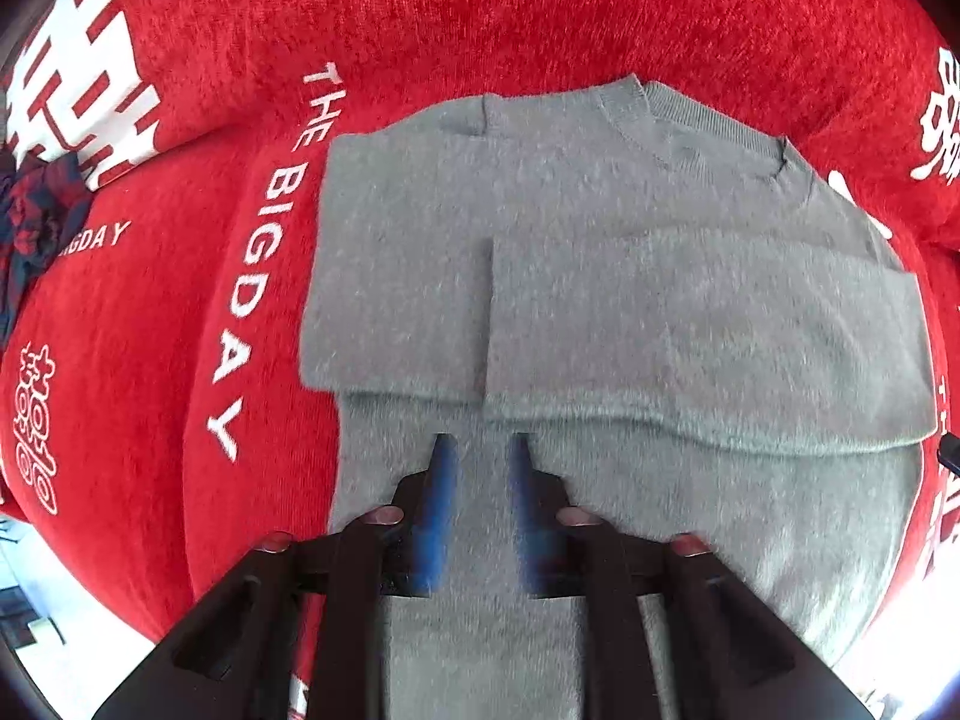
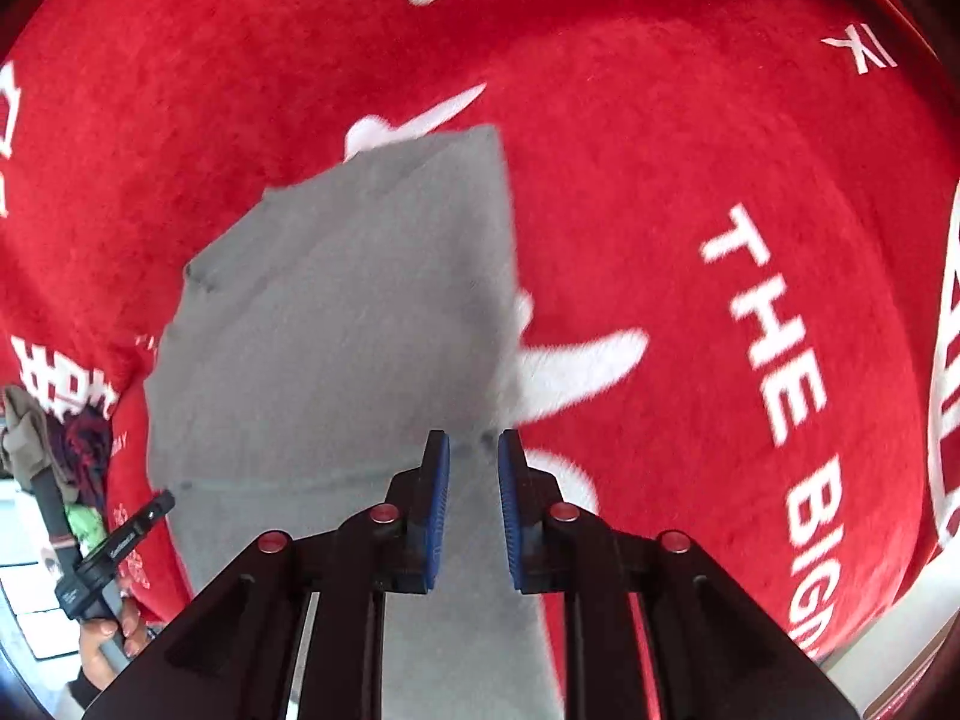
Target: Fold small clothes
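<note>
Reading "THE BIGDAY": red blanket

A plain grey sweater is seen spread over a red plush cloth that is printed with white characters and the white words "THE BIG DAY". The fingers are faced with blue ribbed pads on black bodies set with small red studs. At the edge, a crumpled garment is patterned in dark blue and red.
</note>
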